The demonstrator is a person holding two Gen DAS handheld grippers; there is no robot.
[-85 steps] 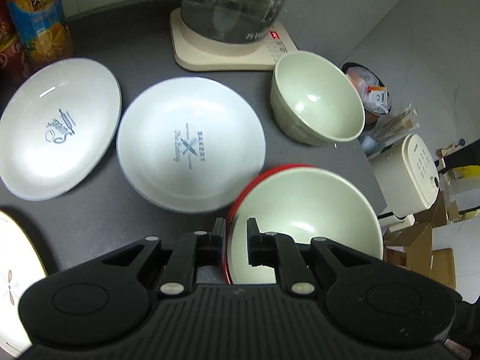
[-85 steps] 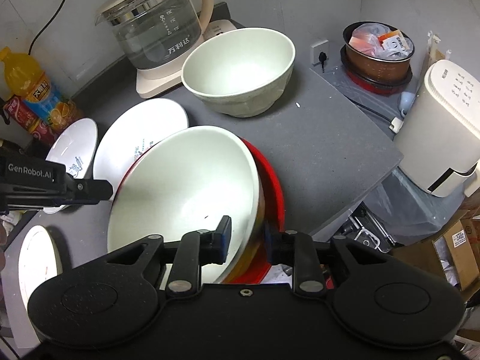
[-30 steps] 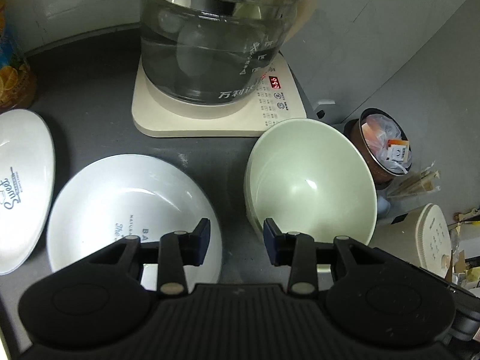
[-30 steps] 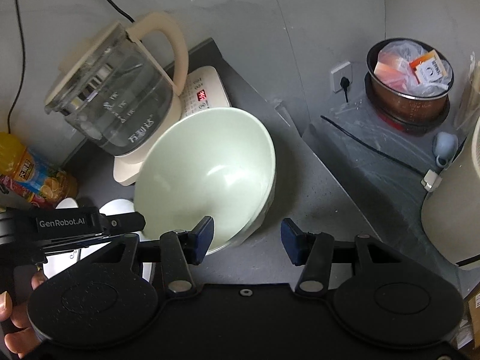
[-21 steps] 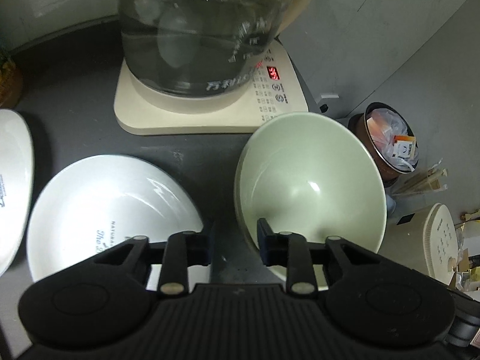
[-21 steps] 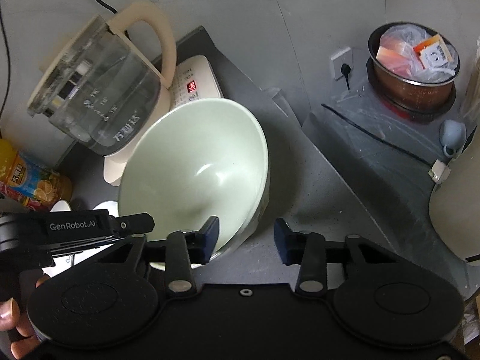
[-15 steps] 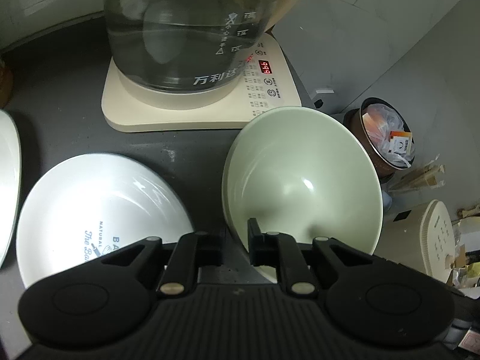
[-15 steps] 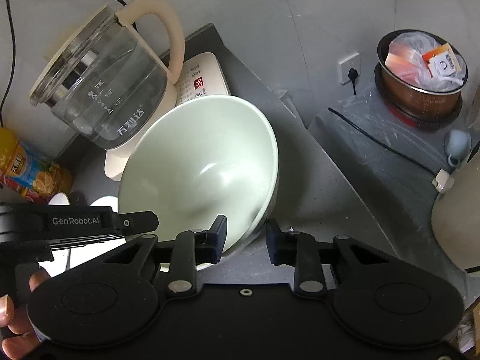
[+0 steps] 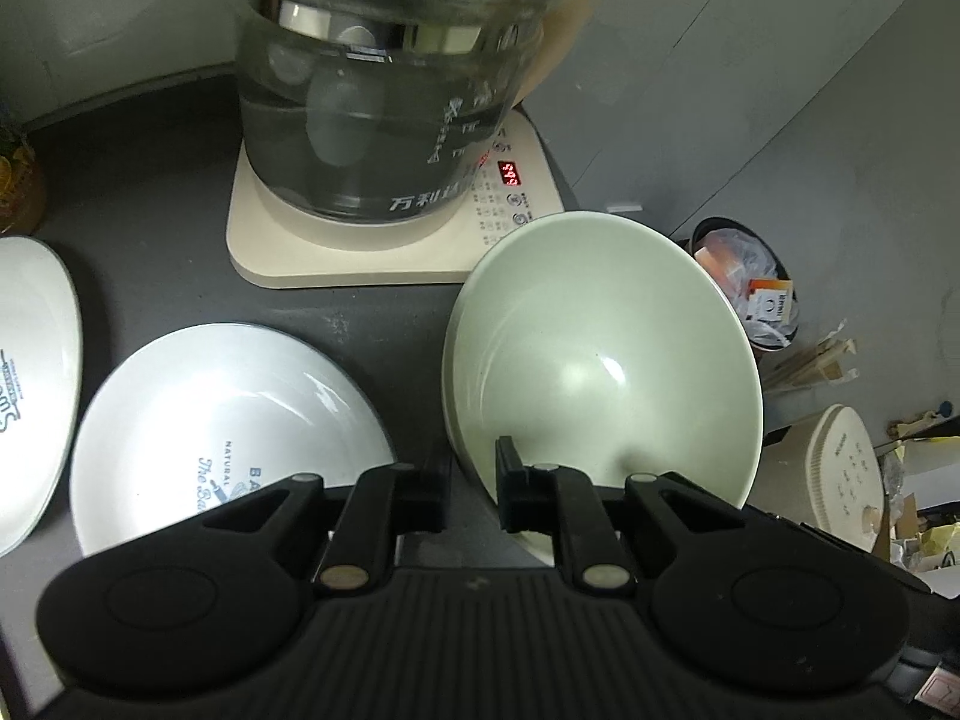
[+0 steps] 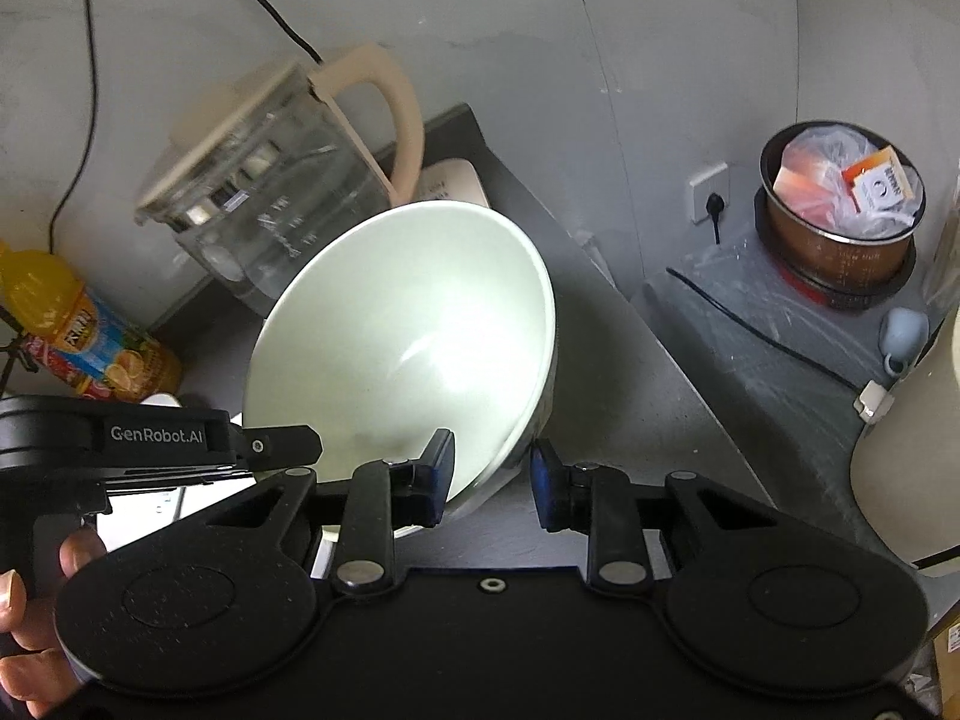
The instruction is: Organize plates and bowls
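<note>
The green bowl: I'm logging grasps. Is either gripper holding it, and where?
The left gripper pinches the green bowl at its near rim. The right gripper straddles the rim, still open.

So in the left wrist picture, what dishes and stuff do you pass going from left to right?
Plate at the left edge → white bakery plate → pale green bowl → brown pot of packets → cream appliance.

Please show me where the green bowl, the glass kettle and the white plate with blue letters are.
green bowl (image 9: pixel 600 360), left wrist view, on its inner wall.
glass kettle (image 9: pixel 372 120), left wrist view, on its glass body.
white plate (image 9: pixel 222 414), left wrist view, on its bare inner surface.
</note>
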